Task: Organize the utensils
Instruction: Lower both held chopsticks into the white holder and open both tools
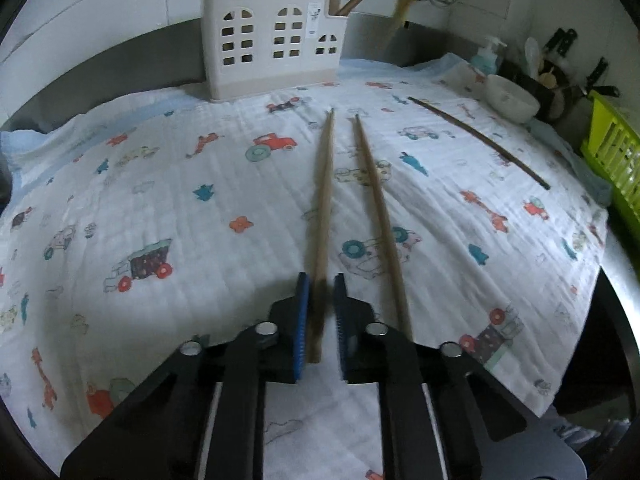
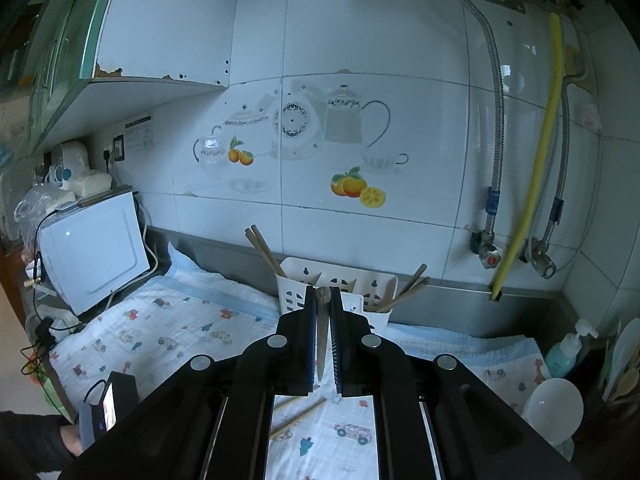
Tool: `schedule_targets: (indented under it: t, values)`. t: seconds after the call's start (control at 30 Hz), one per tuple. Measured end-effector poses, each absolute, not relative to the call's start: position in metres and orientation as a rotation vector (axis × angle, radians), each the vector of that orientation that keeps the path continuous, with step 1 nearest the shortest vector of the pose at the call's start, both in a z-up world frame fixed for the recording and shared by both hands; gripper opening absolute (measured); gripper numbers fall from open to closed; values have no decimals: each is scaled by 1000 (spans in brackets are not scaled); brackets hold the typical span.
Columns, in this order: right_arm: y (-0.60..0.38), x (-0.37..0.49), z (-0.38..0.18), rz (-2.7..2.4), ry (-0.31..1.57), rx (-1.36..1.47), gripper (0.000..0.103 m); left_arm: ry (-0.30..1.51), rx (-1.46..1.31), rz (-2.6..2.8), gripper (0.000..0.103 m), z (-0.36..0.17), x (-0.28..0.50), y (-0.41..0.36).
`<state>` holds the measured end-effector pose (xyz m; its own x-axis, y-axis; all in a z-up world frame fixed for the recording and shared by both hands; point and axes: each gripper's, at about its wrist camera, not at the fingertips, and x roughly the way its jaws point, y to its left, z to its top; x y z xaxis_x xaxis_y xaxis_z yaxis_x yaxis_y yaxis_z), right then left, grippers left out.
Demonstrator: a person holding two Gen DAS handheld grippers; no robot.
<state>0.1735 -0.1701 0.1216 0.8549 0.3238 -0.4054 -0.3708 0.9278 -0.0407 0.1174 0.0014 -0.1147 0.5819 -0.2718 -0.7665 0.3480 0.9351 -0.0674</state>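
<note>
In the left wrist view my left gripper (image 1: 322,280) is shut on the near end of a light wooden chopstick (image 1: 325,200), which runs away over the printed cloth (image 1: 160,184). A second light chopstick (image 1: 380,216) lies just right of it, and a dark chopstick (image 1: 480,142) lies further right. The white utensil holder (image 1: 272,40) stands at the back with chopsticks in both end compartments. In the right wrist view my right gripper (image 2: 323,292) is shut on another chopstick (image 2: 322,336), seen nearly end-on, hanging in front of the holder (image 2: 372,284).
A white bowl (image 1: 512,98), a soap bottle (image 1: 488,54) and a green basket (image 1: 616,152) crowd the right end of the counter. A white appliance (image 2: 96,248) with cables stands at the left. Pipes and a yellow hose (image 2: 536,168) run down the tiled wall.
</note>
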Motion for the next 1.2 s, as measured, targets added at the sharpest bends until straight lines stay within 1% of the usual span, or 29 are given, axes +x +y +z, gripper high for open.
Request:
schedule_targets:
  t: [0.17,0.47,0.6,0.77,0.93,1.2]
  values:
    - [-169,171,122,371,399,-114,7,842,65,-332,6,-103,120,4]
    - [-168,174,121,368,408,-115,7,634,-24,-335,5,-32,120,13]
    - [-167,178,120,371,412,-123,7,583,-22,-337,5,-15,122,9]
    - [-165,187,125,376,415,-129,7,570,-28,-339,5,-7,133,8]
    - [-167,203,138,379,409,-122,7,551,-19,-351,5,11,150,7]
    - [-175,243,176,343,368,-105,7,542,2,-373,5,42,186,2]
